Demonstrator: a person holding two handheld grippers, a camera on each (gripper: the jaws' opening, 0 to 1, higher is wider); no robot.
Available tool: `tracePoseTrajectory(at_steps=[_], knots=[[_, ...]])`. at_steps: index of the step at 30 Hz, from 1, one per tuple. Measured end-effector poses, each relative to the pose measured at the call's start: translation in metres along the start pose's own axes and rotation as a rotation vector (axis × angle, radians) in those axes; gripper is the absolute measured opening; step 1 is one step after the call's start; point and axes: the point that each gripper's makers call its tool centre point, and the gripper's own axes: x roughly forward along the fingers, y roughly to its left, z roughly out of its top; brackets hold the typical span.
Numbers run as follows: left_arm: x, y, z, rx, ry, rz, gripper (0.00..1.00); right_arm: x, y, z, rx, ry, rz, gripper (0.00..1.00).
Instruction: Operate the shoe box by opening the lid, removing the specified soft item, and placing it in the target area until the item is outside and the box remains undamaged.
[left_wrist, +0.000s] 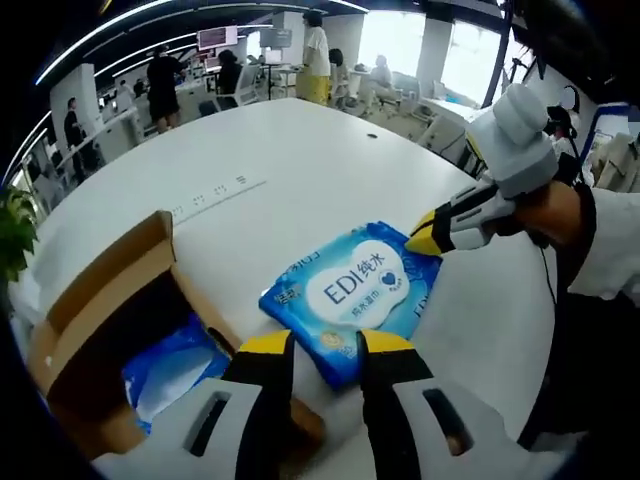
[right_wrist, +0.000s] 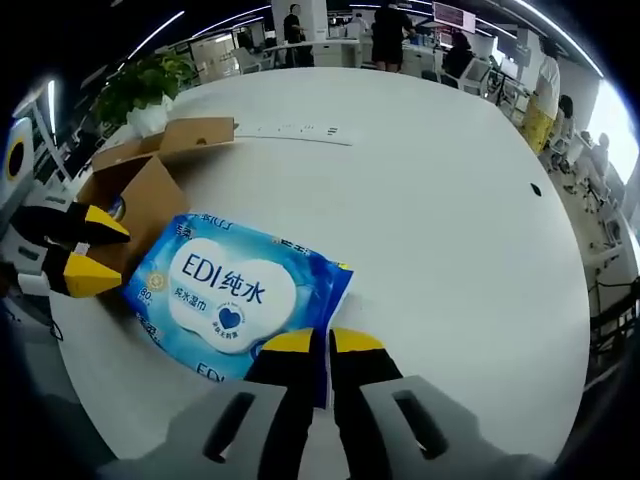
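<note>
A blue wet-wipes pack (left_wrist: 350, 295) with white "EDI" lettering lies flat on the white table, outside the open cardboard shoe box (left_wrist: 100, 320). My left gripper (left_wrist: 325, 350) is open, its yellow tips on either side of the pack's near corner. The right gripper (left_wrist: 428, 236) comes in from the right and pinches the pack's far corner. In the right gripper view, my right gripper (right_wrist: 322, 348) is shut on the near edge of the pack (right_wrist: 235, 290). The left gripper (right_wrist: 90, 250) stands open at the pack's left, in front of the box (right_wrist: 140, 185).
More blue packaging (left_wrist: 170, 370) lies inside the box. A white power strip (right_wrist: 295, 130) rests on the table (right_wrist: 450, 200) beyond the box. A potted plant (right_wrist: 150, 85) stands at the table's edge. People and desks are in the background.
</note>
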Motion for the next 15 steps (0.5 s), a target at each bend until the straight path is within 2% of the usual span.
tracePoseTrajectory(at_steps=[6, 15], knots=[[-0.001, -0.001, 0.002, -0.012, -0.021, -0.022, 0.26, -0.003, -0.001, 0.000, -0.010, -0.004, -0.005, 0.08], [-0.008, -0.003, 0.009, 0.013, -0.077, -0.053, 0.27, -0.013, -0.003, 0.010, -0.013, -0.061, 0.004, 0.20]])
